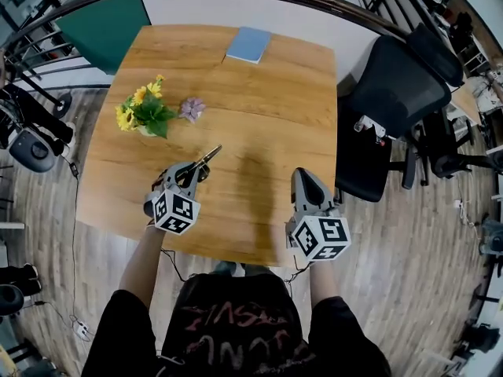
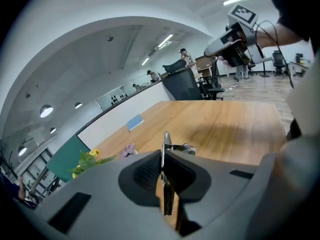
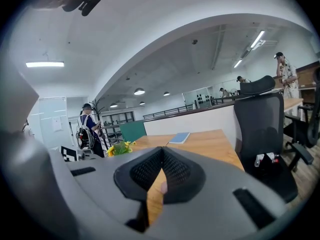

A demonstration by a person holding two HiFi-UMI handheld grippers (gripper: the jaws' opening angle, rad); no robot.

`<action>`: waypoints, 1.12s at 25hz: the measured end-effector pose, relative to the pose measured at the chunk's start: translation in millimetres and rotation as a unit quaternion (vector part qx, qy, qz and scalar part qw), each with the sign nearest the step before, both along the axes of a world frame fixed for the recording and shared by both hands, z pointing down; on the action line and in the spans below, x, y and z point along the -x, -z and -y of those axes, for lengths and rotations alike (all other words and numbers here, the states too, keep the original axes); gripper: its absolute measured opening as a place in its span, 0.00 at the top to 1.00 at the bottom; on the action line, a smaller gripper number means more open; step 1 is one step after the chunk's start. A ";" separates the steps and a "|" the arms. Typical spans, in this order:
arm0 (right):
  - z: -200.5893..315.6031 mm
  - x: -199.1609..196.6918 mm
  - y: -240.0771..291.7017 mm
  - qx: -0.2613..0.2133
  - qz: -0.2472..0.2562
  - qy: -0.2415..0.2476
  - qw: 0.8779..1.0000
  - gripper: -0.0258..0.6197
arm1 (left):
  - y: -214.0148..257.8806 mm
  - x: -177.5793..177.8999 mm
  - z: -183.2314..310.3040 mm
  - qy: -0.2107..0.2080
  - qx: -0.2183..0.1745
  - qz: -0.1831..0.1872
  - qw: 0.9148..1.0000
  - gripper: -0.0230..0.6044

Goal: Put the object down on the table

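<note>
The left gripper (image 1: 192,173) is clamped on a slim metal tool (image 1: 209,157), whose thin edge stands pinched between the jaws in the left gripper view (image 2: 164,159) and whose tip (image 2: 166,141) pokes out ahead. It is held over the near left part of the wooden table (image 1: 267,100), pointing away from the person toward the table's middle. The right gripper (image 1: 305,177) sits over the near right edge with its jaws closed together on nothing (image 3: 161,156). A bunch of yellow flowers (image 1: 144,108) and a blue notebook (image 1: 248,44) lie farther back.

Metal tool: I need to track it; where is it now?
Head view, left side: the metal tool is clamped in the left gripper over the table's near part, just nearer than the yellow flowers.
</note>
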State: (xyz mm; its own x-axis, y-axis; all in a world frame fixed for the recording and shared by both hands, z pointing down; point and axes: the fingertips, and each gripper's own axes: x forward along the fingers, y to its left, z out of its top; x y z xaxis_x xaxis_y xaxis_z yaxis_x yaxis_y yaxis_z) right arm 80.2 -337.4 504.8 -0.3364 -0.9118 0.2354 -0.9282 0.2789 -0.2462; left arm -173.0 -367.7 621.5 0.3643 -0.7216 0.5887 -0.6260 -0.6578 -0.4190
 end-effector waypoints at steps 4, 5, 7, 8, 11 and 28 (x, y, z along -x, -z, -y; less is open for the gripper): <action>2.2 -1.2 -4.4 0.004 -0.001 0.005 1.000 0.95 | -28.2 0.4 1.5 -0.013 0.017 0.051 0.998 0.93; 2.6 -2.0 -5.7 0.005 -0.001 0.005 1.000 0.95 | -34.7 1.4 2.0 -0.014 0.022 0.061 0.998 0.93; 2.8 -4.3 -8.7 0.009 -0.002 0.005 1.000 0.95 | -47.0 3.7 3.1 -0.010 0.032 0.081 0.996 0.93; 2.6 -5.9 -10.5 0.012 -0.003 0.005 1.000 0.95 | -52.9 4.3 3.1 -0.008 0.037 0.087 0.996 0.93; 0.8 -10.7 -16.5 0.020 -0.006 0.003 1.000 0.95 | -69.1 4.2 1.3 -0.010 0.049 0.097 0.994 0.93; -10.0 -19.4 -35.2 0.043 -0.015 0.005 0.999 0.95 | -108.4 -5.6 -6.8 -0.019 0.080 0.132 0.988 0.92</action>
State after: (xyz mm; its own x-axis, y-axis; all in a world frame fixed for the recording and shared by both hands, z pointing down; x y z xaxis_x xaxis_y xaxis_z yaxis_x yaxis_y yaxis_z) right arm 99.6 -327.4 540.0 -0.3374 -0.8843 0.3228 -0.9328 0.2679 -0.2411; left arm -167.5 -360.9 729.9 0.2070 -0.6006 0.7723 -0.4822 -0.7495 -0.4536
